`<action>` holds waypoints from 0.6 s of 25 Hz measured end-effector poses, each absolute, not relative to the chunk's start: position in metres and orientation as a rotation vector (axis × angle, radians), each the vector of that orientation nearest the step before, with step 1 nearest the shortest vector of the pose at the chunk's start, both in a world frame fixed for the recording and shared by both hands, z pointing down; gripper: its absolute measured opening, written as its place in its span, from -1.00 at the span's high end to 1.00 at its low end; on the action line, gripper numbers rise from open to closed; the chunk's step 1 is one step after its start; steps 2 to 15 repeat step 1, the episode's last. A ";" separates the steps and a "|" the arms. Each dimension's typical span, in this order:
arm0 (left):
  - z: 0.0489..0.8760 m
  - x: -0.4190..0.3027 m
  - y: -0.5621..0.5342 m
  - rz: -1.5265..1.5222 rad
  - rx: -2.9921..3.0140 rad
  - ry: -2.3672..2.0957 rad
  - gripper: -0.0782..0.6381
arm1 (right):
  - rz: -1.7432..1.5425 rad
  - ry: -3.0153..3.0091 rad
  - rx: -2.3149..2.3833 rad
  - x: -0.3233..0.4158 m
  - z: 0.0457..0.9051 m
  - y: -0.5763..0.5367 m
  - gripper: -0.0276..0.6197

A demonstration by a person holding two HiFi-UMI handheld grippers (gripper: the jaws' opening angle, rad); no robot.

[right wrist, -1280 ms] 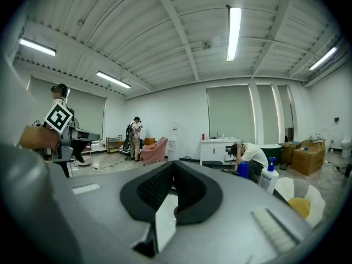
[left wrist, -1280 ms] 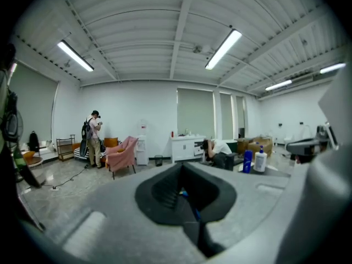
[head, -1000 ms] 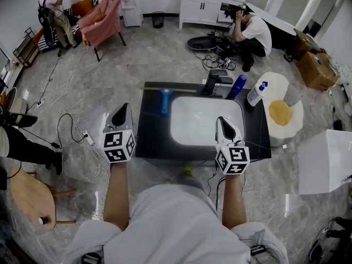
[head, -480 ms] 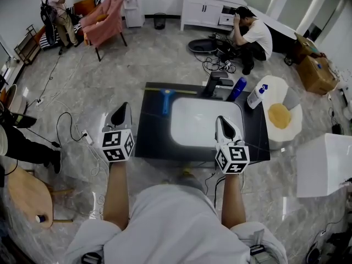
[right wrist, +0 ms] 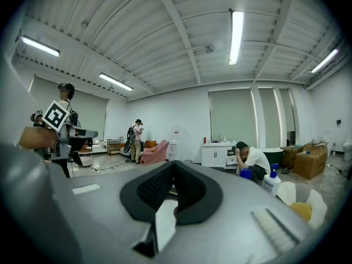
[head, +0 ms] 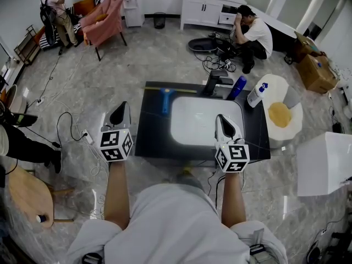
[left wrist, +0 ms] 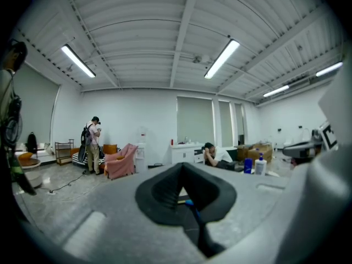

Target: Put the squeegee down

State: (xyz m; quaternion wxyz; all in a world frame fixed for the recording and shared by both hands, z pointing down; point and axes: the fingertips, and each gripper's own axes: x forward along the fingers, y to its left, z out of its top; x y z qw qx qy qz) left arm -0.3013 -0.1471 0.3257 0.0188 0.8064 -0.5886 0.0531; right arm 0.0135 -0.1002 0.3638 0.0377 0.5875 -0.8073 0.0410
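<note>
Both grippers are empty. The left gripper (head: 122,110) has its jaws pressed together with nothing between them, and so does the right gripper (head: 221,121). The blue-handled squeegee (head: 165,100) lies flat on the black desk (head: 148,132), ahead and to the right of the left jaws and ahead and to the left of the right jaws, well apart from both, just left of the white basin (head: 203,120).

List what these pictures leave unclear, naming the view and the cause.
1. Blue-handled squeegee: head view, blade detail too small.
2. White bottle with blue cap: head view, label too small to read.
3. Black countertop: both gripper views, almost wholly hidden behind the shut left gripper and shut right gripper.
</note>
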 end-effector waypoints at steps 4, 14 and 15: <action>0.325 -0.303 -0.147 0.158 2.503 -1.826 0.79 | 0.125 -2.477 1.804 0.014 0.363 -0.100 0.91; 0.325 -0.303 -0.147 0.158 2.503 -1.826 0.79 | 0.125 -2.477 1.804 0.014 0.363 -0.100 0.91; 0.325 -0.303 -0.147 0.158 2.503 -1.826 0.79 | 0.125 -2.477 1.804 0.014 0.363 -0.100 0.91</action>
